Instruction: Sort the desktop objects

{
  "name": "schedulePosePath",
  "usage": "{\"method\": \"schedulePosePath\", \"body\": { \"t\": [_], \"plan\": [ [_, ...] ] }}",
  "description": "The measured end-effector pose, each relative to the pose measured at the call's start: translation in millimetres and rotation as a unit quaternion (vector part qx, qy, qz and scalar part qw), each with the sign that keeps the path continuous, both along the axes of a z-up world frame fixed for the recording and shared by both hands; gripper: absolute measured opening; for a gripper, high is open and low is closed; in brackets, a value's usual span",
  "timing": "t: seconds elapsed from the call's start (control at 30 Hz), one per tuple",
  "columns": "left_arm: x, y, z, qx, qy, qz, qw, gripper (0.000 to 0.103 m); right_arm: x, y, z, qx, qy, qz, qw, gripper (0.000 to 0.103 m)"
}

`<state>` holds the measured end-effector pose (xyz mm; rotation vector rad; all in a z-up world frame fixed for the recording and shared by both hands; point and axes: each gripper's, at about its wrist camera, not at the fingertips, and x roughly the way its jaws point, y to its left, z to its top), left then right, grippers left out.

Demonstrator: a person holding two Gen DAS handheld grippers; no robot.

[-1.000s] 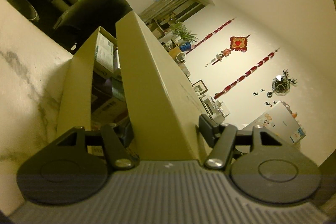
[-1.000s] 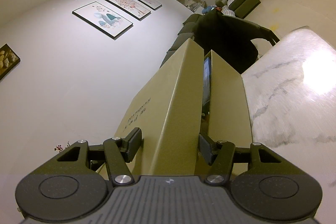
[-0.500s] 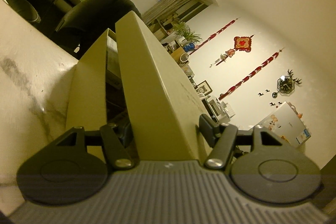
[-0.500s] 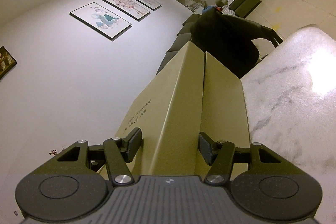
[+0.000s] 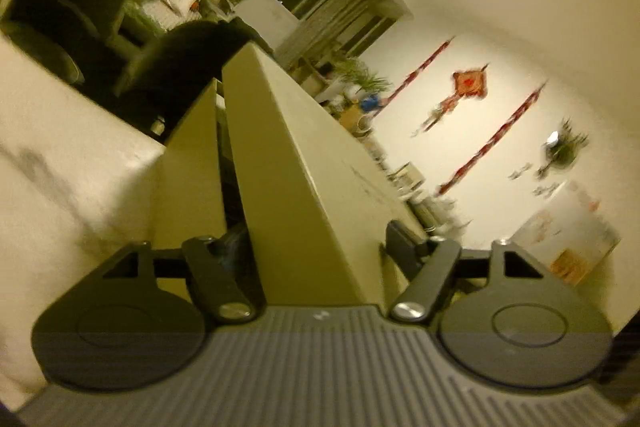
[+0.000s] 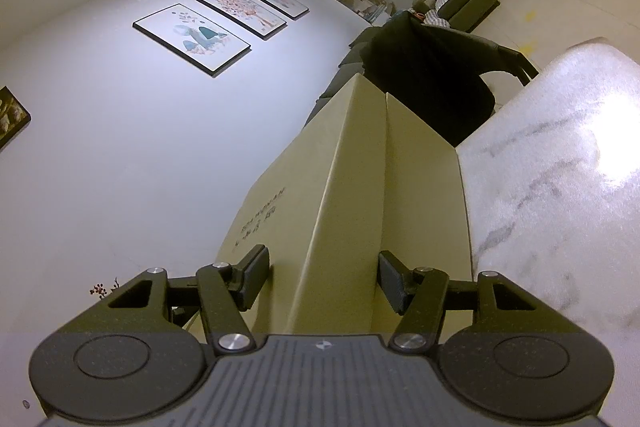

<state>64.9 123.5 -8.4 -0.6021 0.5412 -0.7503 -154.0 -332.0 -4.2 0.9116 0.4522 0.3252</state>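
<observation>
Cardboard lid (image 6: pixel 352 155) lay over the box (image 6: pixel 424 187), which stood on the marble table (image 6: pixel 560 167). From the right side the seam between them looked closed. The right gripper (image 6: pixel 320 279) was about half open, and its pads pressed on the lid edge.

On the left side a dark gap showed between the lid (image 5: pixel 280 167) and the box (image 5: pixel 188 179). The left gripper (image 5: pixel 312 249) had just been opening. The lid edge was between its jaws, but the grip looked loose.

Tan cardboard box (image 6: pixel 356 187) with printed lid (image 5: pixel 304 163) almost shut over its base, on the marble counter (image 6: pixel 560 187).
</observation>
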Motion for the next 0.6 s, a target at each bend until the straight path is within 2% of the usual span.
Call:
{"method": "schedulePosePath", "body": {
  "t": [0.1, 0.27, 0.37, 0.43, 0.6],
  "plan": [
    [-4.6, -2.4, 3.3, 0.012, -0.005, 0.011, 0.9999, 0.075, 0.3, 0.8, 0.4, -0.004, -0.001, 0.001, 1.0, 0.063],
    [-15.6, -11.1, 14.7, 0.061, -0.032, 0.041, 0.9968, 0.08, -4.6, 6.4, 7.1, -0.043, -0.008, -0.013, 0.999, 0.065],
    [-25.1, -20.0, 24.7, 0.115, -0.066, 0.074, 0.9884, 0.086, -6.6, 10.3, 11.8, -0.071, -0.006, -0.026, 0.997, 0.065],
    [-29.8, -25.5, 29.7, 0.14, -0.084, 0.078, 0.9835, 0.091, -7.7, 11.0, 13.0, -0.08, -0.011, -0.032, 0.996, 0.065],
    [-34.0, -23.0, 29.6, 0.144, -0.085, 0.064, 0.9839, 0.092, -10.0, 10.9, 13.5, -0.08, -0.021, -0.045, 0.996, 0.067]
  ]
}}
